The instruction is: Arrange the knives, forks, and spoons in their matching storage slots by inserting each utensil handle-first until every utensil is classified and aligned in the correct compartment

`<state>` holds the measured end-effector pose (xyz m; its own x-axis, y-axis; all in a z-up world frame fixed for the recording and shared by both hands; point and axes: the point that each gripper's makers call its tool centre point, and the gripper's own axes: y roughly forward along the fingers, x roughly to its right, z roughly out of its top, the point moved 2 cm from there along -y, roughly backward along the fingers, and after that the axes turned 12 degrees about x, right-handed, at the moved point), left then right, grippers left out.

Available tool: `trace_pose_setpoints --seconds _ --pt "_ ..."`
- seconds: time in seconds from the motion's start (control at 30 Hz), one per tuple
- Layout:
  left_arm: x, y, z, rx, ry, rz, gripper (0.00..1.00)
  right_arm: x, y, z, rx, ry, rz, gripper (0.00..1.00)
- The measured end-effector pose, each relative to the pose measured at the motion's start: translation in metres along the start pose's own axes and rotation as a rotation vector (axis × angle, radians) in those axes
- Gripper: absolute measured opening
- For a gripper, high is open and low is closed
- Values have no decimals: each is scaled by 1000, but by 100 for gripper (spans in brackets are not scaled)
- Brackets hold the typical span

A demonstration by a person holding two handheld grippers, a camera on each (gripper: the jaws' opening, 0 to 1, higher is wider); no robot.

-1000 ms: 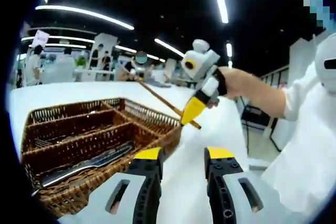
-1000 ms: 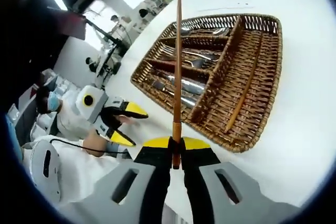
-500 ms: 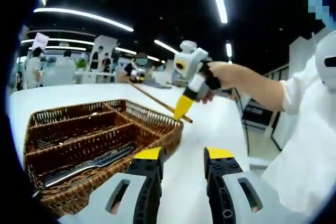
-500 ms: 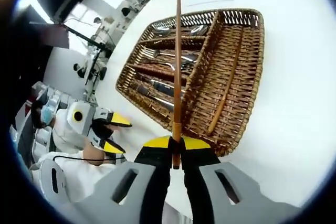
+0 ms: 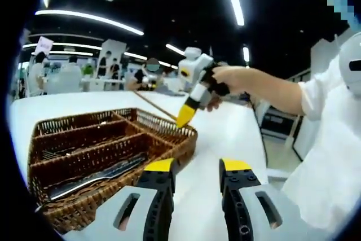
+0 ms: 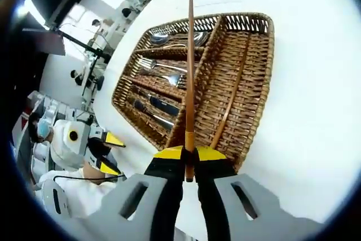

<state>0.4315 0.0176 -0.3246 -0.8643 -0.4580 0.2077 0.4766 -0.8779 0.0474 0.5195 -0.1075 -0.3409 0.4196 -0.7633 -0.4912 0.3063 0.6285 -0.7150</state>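
Observation:
A brown wicker cutlery basket (image 6: 265,77) lies on the white table (image 6: 316,122). Its short slots hold spoons (image 6: 169,38), forks (image 6: 151,63) and knives (image 6: 157,106). A wooden chopstick (image 6: 228,108) lies in the long side slot. My right gripper (image 6: 190,159) is shut on a second wooden chopstick (image 6: 190,66), held above the basket and pointing along the divider beside the long slot. In the left gripper view the right gripper (image 5: 185,117) hangs over the basket's far corner (image 5: 189,134). My left gripper (image 5: 197,167) stands open beside the basket's near end, with nothing between its jaws.
The person's sleeve (image 5: 333,139) fills the right of the left gripper view. Bare white table (image 5: 225,134) lies right of the basket. Other people and desks stand far behind (image 5: 67,71). In the right gripper view the left gripper (image 6: 113,153) sits off the basket's near corner.
My right gripper has carried the chopstick further over the basket, from its edge toward the long side slot. The left gripper has stayed put and open.

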Motion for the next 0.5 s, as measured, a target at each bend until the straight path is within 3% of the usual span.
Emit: trace_pose_setpoints --seconds 0.3,0.4,0.43,0.5 --pt "0 -1 -1 2 1 0 30 3 4 2 -9 -25 -13 6" --pt "0 -1 -1 3 1 1 30 -4 5 -2 -30 3 20 6" --pt "0 -1 -1 6 -2 2 30 1 6 0 -23 -7 -18 6" --pt "0 -2 -1 7 -1 2 30 -1 6 -1 -37 7 -16 6"
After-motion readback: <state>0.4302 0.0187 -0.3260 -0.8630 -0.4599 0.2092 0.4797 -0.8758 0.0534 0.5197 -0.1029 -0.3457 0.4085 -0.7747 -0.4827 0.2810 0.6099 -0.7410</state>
